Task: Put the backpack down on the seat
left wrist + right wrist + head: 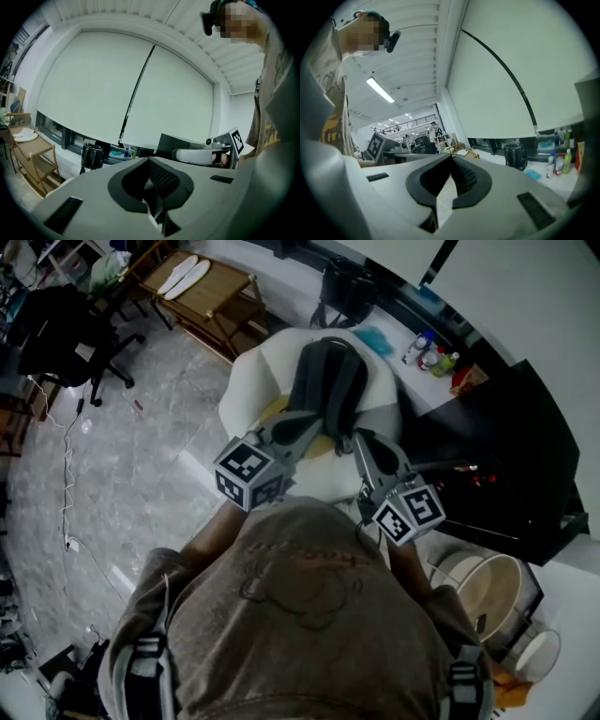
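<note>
In the head view a dark grey backpack [328, 381] rests on a white armchair [246, 371] with a yellow cushion [273, 409]. My left gripper [314, 426] is at the backpack's near end, jaws shut; contact is unclear. My right gripper [359, 440] is beside it to the right, also shut. In the left gripper view the shut jaws of that gripper [149, 160] tilt up at a window blind, with nothing between them. The right gripper [451, 157] looks the same in its own view. The backpack shows in neither gripper view.
A wooden side table [202, 292] stands at the far left of the armchair, and a black office chair [66, 329] further left. A black bag [347, 282] and bottles [431, 352] stand by the window ledge. A black desk [506, 446] and a white bin [487, 592] are on the right.
</note>
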`<state>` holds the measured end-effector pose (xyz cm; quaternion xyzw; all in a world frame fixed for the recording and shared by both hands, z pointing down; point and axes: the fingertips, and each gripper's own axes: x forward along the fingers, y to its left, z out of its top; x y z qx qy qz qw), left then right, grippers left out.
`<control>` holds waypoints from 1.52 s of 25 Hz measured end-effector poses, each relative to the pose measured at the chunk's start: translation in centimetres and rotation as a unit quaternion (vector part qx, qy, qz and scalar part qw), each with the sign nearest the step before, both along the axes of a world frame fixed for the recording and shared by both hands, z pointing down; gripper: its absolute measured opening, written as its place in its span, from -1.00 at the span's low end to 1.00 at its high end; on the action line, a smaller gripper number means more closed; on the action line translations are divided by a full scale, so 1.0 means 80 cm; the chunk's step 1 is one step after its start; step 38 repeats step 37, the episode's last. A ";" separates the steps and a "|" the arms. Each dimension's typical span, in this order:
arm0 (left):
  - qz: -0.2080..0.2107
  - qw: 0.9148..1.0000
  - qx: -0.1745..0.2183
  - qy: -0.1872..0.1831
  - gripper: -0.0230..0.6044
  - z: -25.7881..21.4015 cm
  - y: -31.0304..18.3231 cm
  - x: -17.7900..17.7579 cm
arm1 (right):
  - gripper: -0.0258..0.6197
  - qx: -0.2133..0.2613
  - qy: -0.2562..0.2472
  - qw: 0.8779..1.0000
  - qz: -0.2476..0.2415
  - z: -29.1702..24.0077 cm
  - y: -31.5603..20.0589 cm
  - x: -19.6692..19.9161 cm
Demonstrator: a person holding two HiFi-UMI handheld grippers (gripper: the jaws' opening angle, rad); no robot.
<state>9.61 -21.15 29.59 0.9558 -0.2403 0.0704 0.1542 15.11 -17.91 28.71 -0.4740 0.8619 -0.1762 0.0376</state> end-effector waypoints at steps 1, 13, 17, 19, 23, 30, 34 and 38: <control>-0.001 1.000 0.005 0.004 -0.93 -0.004 0.001 -0.004 | -0.92 0.008 0.000 1.000 0.002 -0.005 0.000 -0.001; 0.020 1.000 0.018 0.010 -0.93 -0.013 0.014 -0.004 | -0.92 0.029 0.010 1.000 0.000 -0.016 0.007 -0.015; 0.020 1.000 0.017 0.013 -0.93 -0.012 0.013 -0.006 | -0.92 0.031 0.012 0.999 0.005 -0.016 0.006 -0.015; 0.019 1.000 0.017 0.013 -0.93 -0.013 0.012 -0.007 | -0.92 0.029 0.010 1.000 0.007 -0.016 0.004 -0.014; 0.013 1.000 0.015 0.012 -0.93 -0.013 0.008 -0.011 | -0.92 0.024 0.010 1.000 0.009 -0.014 0.004 -0.012; 0.006 1.000 0.017 0.008 -0.93 -0.012 0.004 -0.016 | -0.92 0.018 0.011 1.000 0.013 -0.010 0.006 -0.017; 0.003 1.000 0.014 0.004 -0.93 -0.009 0.004 -0.016 | -0.92 0.014 0.009 1.000 0.014 -0.008 0.008 -0.017; 0.003 1.000 0.009 -0.001 -0.93 -0.005 0.003 -0.016 | -0.92 0.011 0.008 1.000 0.014 -0.006 0.009 -0.016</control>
